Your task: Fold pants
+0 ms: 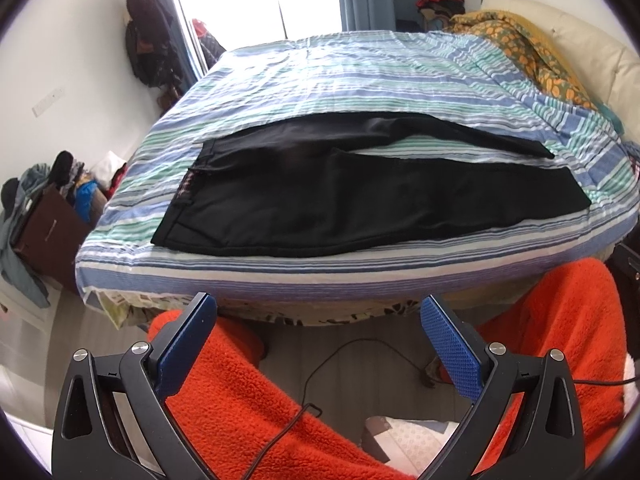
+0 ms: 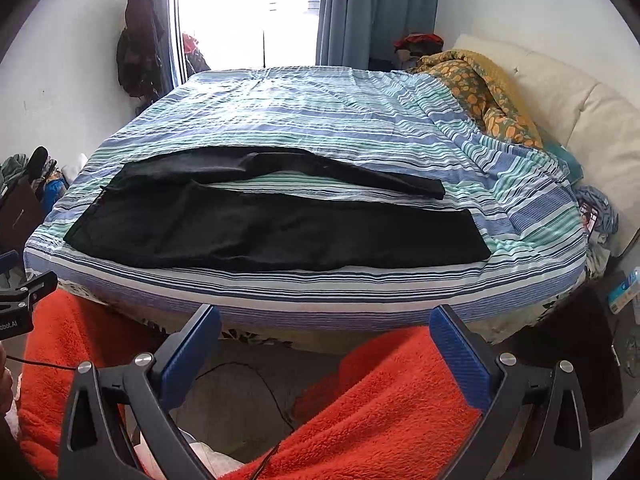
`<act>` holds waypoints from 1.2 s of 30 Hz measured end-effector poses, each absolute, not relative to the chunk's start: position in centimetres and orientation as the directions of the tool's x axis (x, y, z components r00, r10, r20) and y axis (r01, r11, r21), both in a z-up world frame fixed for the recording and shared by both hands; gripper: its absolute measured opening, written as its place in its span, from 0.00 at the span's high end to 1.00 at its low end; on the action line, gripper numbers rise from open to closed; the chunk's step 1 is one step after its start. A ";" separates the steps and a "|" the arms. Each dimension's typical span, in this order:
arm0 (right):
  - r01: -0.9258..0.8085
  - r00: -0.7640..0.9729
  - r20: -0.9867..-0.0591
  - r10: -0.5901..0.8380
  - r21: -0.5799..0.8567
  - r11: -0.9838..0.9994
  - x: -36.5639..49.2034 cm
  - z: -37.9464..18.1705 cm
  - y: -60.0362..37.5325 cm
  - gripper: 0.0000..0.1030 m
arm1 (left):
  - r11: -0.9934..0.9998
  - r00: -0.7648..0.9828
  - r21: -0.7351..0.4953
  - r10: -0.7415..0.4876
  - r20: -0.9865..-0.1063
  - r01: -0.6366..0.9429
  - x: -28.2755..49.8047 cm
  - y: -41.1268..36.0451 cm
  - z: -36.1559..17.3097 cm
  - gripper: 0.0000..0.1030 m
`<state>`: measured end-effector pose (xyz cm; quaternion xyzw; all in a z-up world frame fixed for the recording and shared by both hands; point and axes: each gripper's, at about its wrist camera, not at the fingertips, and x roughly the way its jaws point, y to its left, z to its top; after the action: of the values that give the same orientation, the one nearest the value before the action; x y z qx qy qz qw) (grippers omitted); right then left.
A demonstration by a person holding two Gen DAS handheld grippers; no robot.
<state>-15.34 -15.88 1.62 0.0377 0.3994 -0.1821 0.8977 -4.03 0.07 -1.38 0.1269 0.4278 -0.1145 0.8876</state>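
Note:
Black pants [image 1: 320, 196] lie flat on the striped bed [image 1: 320, 72], waist to the left, two legs spread apart to the right. They also show in the right wrist view [image 2: 260, 232]. My left gripper [image 1: 318, 308] is open and empty, held back from the bed's near edge above orange-clad knees. My right gripper [image 2: 325, 318] is open and empty, also short of the bed edge. The left gripper's body [image 2: 24, 296] shows at the right view's left edge.
An orange-patterned blanket [image 1: 520, 48] is bunched at the bed's far right by a cream headboard [image 2: 580, 120]. A cluttered box of clothes [image 1: 44, 208] stands left of the bed. A black cable [image 1: 320, 384] runs across the floor between my orange fleece legs [image 2: 380, 400].

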 end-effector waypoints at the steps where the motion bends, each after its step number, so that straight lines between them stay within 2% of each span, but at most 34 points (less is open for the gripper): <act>1: 0.356 0.612 -0.733 -0.296 -0.079 0.931 -15.3 1.5 -15.8 0.00 | 0.941 0.604 0.123 -0.097 -0.791 0.314 -4.0 0.1 -1.4 0.01; 12: 0.352 0.605 -0.741 -0.292 -0.080 0.933 -15.4 1.1 -15.9 0.00 | 0.940 0.622 0.129 -0.101 -0.777 0.314 -3.7 0.1 -1.0 0.01; 15: 0.292 0.624 -0.742 -0.246 -0.070 0.954 -15.1 1.2 -15.7 0.00 | 0.939 0.678 0.096 -0.166 -0.716 0.331 -2.6 0.6 1.8 0.01; 17: 0.234 0.667 -0.715 -0.211 -0.067 0.970 -14.9 2.2 -15.5 0.00 | 0.941 0.748 0.072 -0.214 -0.629 0.330 -2.0 0.9 4.4 0.01; 19: 0.219 0.753 -0.619 -0.221 -0.081 0.972 -15.3 4.1 -15.6 0.00 | 0.941 0.830 0.060 -0.262 -0.493 0.333 -1.8 1.0 6.3 0.01; 20: 0.219 0.817 -0.529 -0.231 -0.086 0.972 -16.0 5.5 -15.7 0.00 | 0.941 0.838 0.069 -0.260 -0.479 0.332 -1.3 0.5 6.6 0.01; 23: 0.141 0.953 -0.258 -0.160 -0.091 0.986 -17.4 6.8 -15.8 0.00 | 0.921 0.765 0.076 -0.268 -0.585 0.381 1.3 -1.6 4.5 0.01; 24: 0.108 0.963 -0.242 -0.122 -0.069 0.992 -16.7 6.2 -16.2 0.00 | 0.922 0.741 0.060 -0.268 -0.616 0.383 1.9 -2.1 3.3 0.01; 25: 0.073 0.949 -0.306 -0.077 -0.023 0.997 -15.3 5.1 -16.8 0.00 | 0.927 0.713 0.035 -0.263 -0.650 0.374 2.5 -2.7 1.8 0.01; 26: 0.034 0.874 -0.485 -0.007 0.047 0.998 -12.4 2.9 -17.8 0.00 | 0.930 0.688 0.016 -0.259 -0.678 0.366 2.8 -3.1 0.4 0.01; 27: 0.030 0.788 -0.614 0.038 0.100 0.994 -10.3 0.9 -18.4 0.00 | 0.931 0.652 -0.002 -0.258 -0.713 0.366 3.2 -3.6 -1.3 0.01; 28: 0.050 0.706 -0.705 0.068 0.145 0.988 -8.5 -1.3 -19.1 0.01 | 0.929 0.626 -0.008 -0.255 -0.737 0.369 3.0 -4.0 -2.7 0.01; 29: 0.071 0.665 -0.743 0.081 0.171 0.983 -7.5 -3.3 -20.2 0.01 | 0.927 0.602 -0.007 -0.249 -0.759 0.375 2.9 -4.4 -4.0 0.01; 31: 0.094 0.668 -0.742 0.052 0.153 0.984 -6.7 -4.9 -22.5 0.01 | 0.921 0.571 0.010 -0.233 -0.787 0.390 2.7 -4.9 -5.8 0.01; 34: 0.179 0.676 -0.724 -0.137 -0.019 0.984 -4.8 -5.2 -29.0 0.01 | 0.918 0.563 0.025 -0.221 -0.796 0.396 3.0 -5.2 -6.5 0.01; 36: 0.198 0.643 -0.713 -0.279 -0.196 0.960 -2.5 -6.0 -34.5 0.01 | 0.923 0.561 0.028 -0.209 -0.801 0.384 3.8 -5.4 -6.8 0.01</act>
<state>-2.54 -34.52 -5.97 -0.0501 0.4014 -0.1317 0.9050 3.80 -5.40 -6.77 0.0999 0.4369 -0.1687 0.8779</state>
